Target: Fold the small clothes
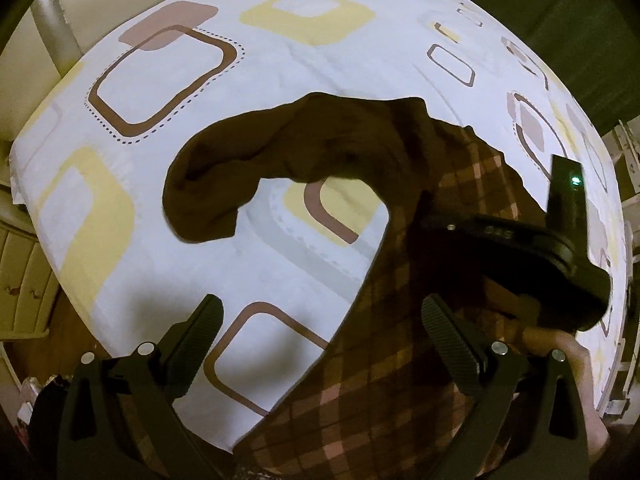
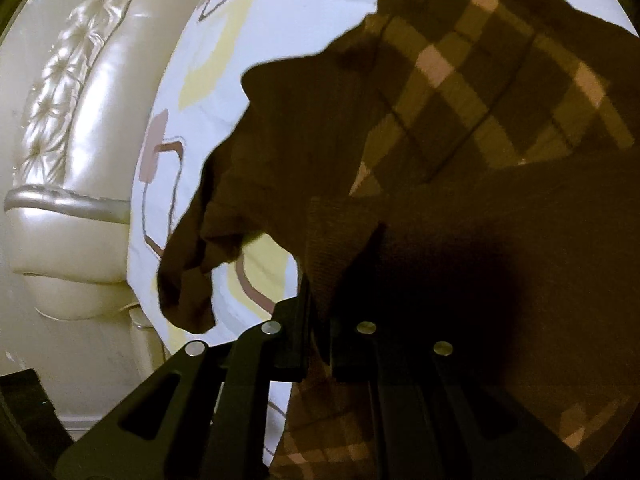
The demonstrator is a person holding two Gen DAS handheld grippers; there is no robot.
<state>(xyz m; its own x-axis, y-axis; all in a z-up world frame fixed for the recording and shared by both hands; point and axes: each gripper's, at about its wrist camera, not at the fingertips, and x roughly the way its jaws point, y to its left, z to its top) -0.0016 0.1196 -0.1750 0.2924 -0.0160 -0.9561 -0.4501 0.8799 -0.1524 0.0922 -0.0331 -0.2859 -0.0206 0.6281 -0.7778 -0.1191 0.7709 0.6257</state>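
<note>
The fold appears to be mid-stroke: the right gripper (image 2: 318,344), jaws clamped on a ribbed edge of the small brown knitted sweater with a checked body and plain sleeves (image 1: 400,320), holds that edge raised above the white bed sheet printed with brown and yellow squares (image 1: 280,64); the left gripper (image 1: 320,344) hangs released, one finger over bare sheet, the other over the checked cloth; one plain sleeve (image 1: 224,176) lies curled, away from the body; the next move likely calls for carrying the pinched edge across and laying it flat.

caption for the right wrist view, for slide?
Right gripper shut on the brown plaid garment, its plain sleeve draped over the patterned bedsheet.
</note>
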